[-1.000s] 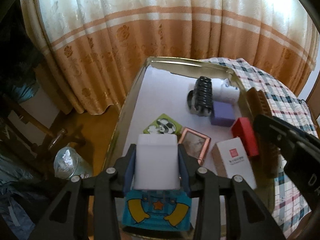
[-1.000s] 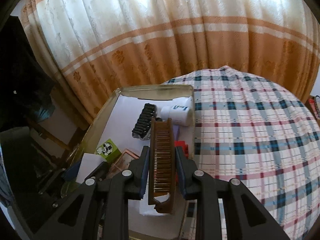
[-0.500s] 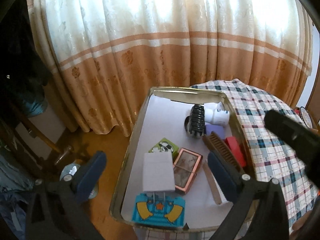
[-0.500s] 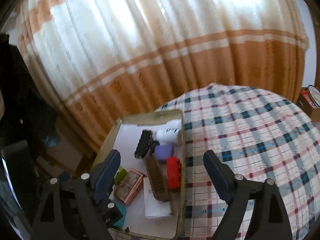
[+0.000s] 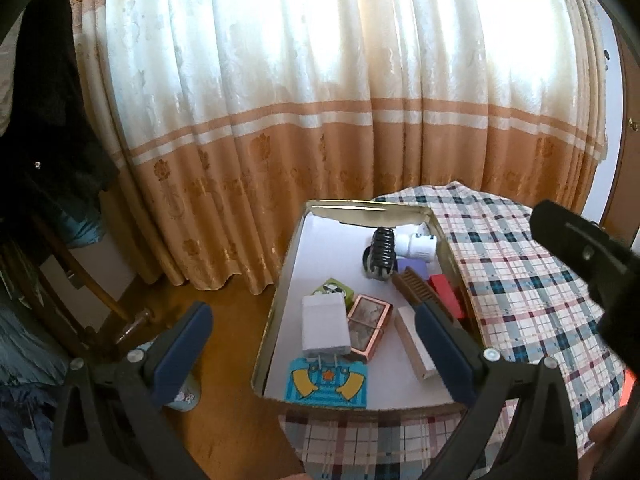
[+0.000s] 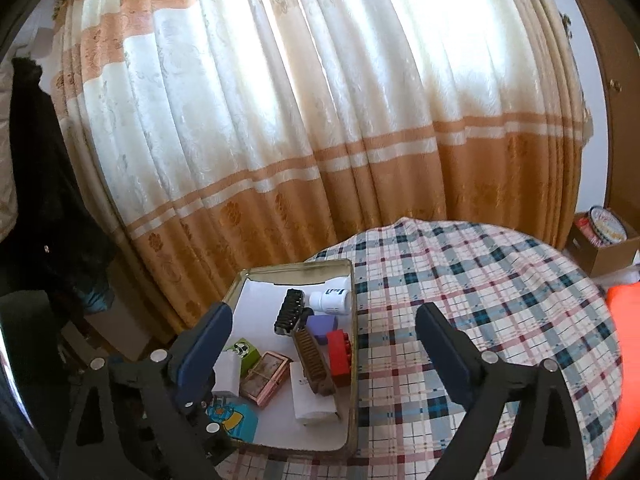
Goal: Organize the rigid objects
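Note:
A metal tin [image 5: 276,308] [image 6: 354,360] lies on the plaid table. Inside it, a white box [image 5: 324,324] [image 6: 228,376] rests above a blue cartoon card [image 5: 326,386]. A brown comb [image 5: 416,292] [image 6: 314,360] lies beside a red brick [image 6: 340,354], partly over a long white box [image 6: 312,400]. My left gripper [image 5: 312,316] hangs open above the tin's near end, holding nothing. My right gripper [image 6: 324,314] hovers over the tin's right side. Its jaws are opening and nothing is between them.
The tin also holds a black hair clip [image 5: 380,254], white bottle [image 5: 416,246], purple block [image 6: 322,326], copper-framed box [image 5: 368,322] and green box [image 5: 334,290]. Plaid cloth [image 6: 480,300] spreads right. Curtains [image 5: 320,120] hang behind. A cardboard box [image 6: 608,240] sits far right.
Both grippers opened and drew back upward. The left let go of the white box and the right let go of the comb. Both things now lie in the tin.

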`<state>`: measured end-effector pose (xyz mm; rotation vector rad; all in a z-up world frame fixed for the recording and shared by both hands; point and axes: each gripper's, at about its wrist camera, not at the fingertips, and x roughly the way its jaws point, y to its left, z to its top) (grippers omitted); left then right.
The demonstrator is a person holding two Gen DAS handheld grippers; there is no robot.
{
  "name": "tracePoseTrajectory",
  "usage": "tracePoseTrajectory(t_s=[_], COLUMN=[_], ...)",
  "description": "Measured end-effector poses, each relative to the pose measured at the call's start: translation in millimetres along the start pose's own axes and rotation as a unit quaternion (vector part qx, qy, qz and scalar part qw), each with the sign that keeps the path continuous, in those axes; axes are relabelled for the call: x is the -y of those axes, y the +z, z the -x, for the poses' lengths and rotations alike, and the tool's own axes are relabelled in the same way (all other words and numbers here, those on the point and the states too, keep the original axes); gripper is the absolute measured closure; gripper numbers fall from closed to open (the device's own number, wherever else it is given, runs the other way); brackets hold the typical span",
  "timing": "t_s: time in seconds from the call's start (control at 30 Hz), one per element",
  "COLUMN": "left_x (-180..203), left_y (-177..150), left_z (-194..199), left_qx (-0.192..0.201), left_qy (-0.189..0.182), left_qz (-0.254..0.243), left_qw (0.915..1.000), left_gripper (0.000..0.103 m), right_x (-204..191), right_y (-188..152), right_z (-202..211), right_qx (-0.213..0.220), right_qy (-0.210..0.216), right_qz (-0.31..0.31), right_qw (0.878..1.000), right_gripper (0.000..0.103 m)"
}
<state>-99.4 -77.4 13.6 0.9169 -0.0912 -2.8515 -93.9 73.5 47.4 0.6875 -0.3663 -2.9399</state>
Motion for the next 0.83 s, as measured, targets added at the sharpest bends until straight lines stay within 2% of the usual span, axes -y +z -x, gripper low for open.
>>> tracePoseTrajectory(t_s=[0.3, 0.53, 0.83], left_x=[-13.4, -17.2, -17.8], left_y=[-7.0, -13.2, -14.1], left_z=[17.9, 24.6, 29.3], left_qx=[0.007, 0.007, 0.009], left_qy=[-0.015, 0.013, 0.029], left_qz=[0.016, 0.022, 0.023], left_qw=[0.9997, 0.9997, 0.9993], left_gripper=[0.000, 0.000, 0.000], right_x=[-7.1, -11.9, -11.8], right_y=[-8.7, -14.4, -15.3], right_z=[22.5, 38.2, 40.1], right_qx=[0.012, 0.023, 0.018], right_qy=[-0.003, 0.001, 0.000], right_qz=[0.000, 0.000, -0.001], right_qw=[1.000, 1.000, 1.000], right_gripper=[0.007, 0.007, 0.007])
